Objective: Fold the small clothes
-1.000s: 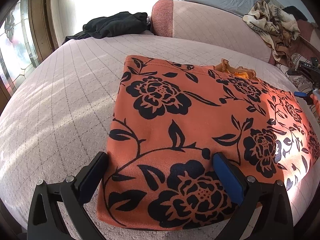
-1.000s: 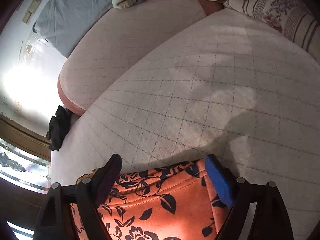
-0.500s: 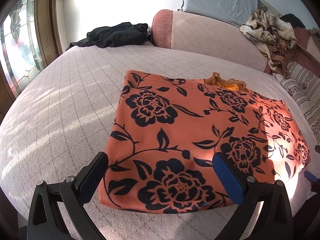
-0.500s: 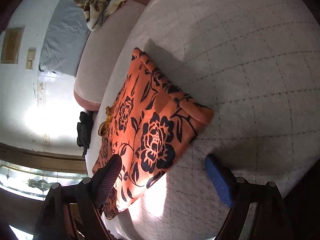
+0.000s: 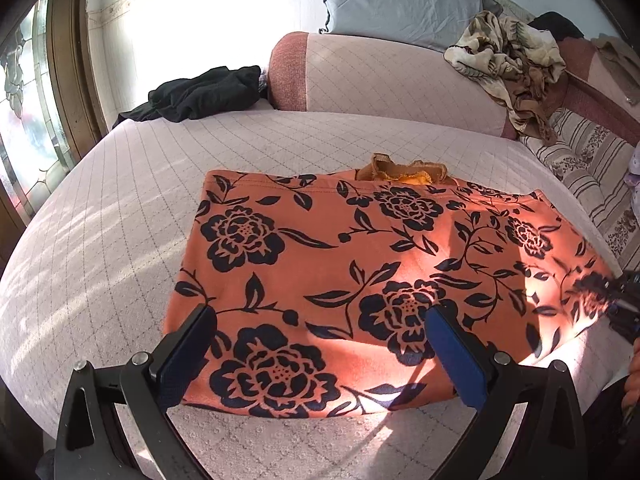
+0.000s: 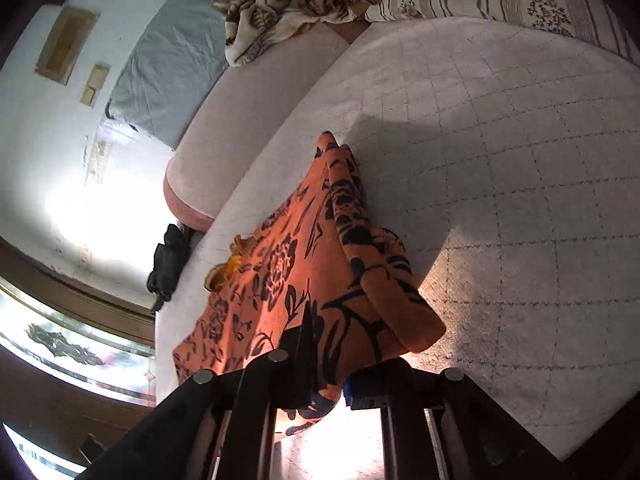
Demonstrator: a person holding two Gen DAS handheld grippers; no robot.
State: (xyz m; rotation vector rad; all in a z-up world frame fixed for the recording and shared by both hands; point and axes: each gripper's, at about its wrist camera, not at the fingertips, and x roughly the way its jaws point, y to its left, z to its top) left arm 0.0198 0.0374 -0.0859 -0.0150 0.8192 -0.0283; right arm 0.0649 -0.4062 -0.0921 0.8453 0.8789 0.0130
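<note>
Right gripper (image 6: pixel 320 376) pinching the orange floral garment (image 5: pixel 360 276)

Its jaws have just closed on the cloth's near corner; the left gripper (image 5: pixel 320 356) hovers open above the garment, which lies flat on the quilted bed (image 5: pixel 120 220).

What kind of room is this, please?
Probably a bedroom in a home: a quilted bed with a padded headboard, a grey pillow, and loose clothes such as the orange floral garment.
</note>
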